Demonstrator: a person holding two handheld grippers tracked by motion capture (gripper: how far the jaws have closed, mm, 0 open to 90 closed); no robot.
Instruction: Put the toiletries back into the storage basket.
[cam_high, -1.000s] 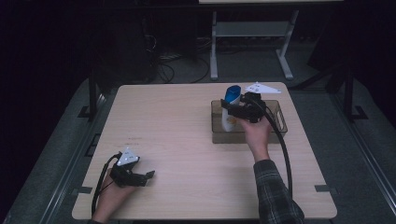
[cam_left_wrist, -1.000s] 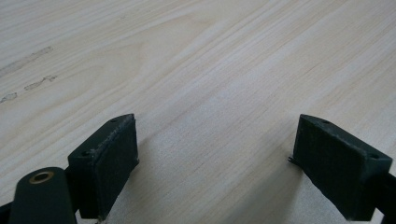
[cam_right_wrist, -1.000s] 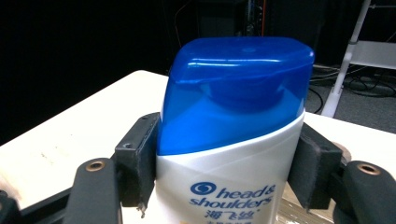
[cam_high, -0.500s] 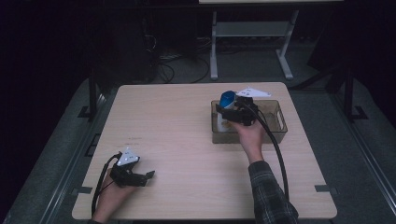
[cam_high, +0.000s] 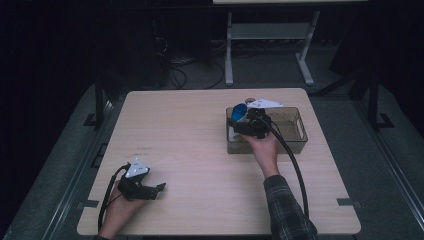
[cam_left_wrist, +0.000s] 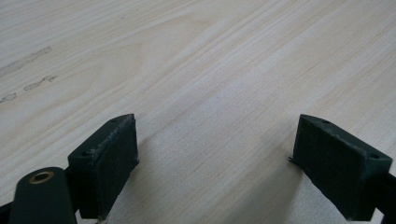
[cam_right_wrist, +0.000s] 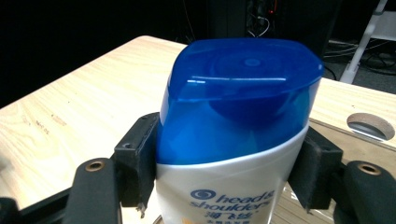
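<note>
While the right tongs clamp a shampoo bottle just under its blue cap, it hangs over the clear bin near the table's far right corner. Next, I judge: lower, then release. Left tongs rest wide, empty, near the front left corner.

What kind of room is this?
Probably a lab or recording studio: a bare pale wooden table amid darkness, loose black cables on the floor, and a hand-held right gripper clamping a white blue-capped shampoo bottle.
</note>
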